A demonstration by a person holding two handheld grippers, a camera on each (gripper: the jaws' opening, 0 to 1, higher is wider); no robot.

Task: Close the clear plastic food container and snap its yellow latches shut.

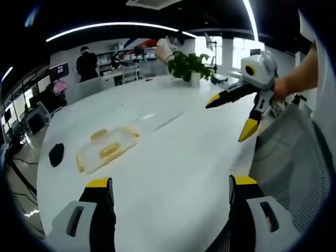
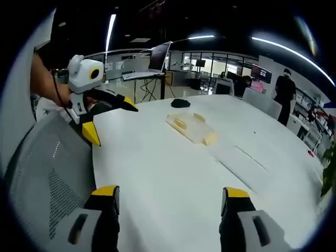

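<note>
A white desk (image 1: 173, 173) is seen. The container (image 1: 106, 149) is clear with yellow latches (image 1: 109, 151). Both grippers are black, tipped yellow: left gripper (image 1: 171, 190), right gripper (image 2: 171, 198).

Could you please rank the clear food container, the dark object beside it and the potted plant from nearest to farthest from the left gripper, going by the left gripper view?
From the left gripper:
1. Clear food container, on the white table ahead, slightly left.
2. Dark object, further left near the table edge; close to the container's range, but a little farther.
3. Potted plant, at the far end, plainly farthest.
</note>
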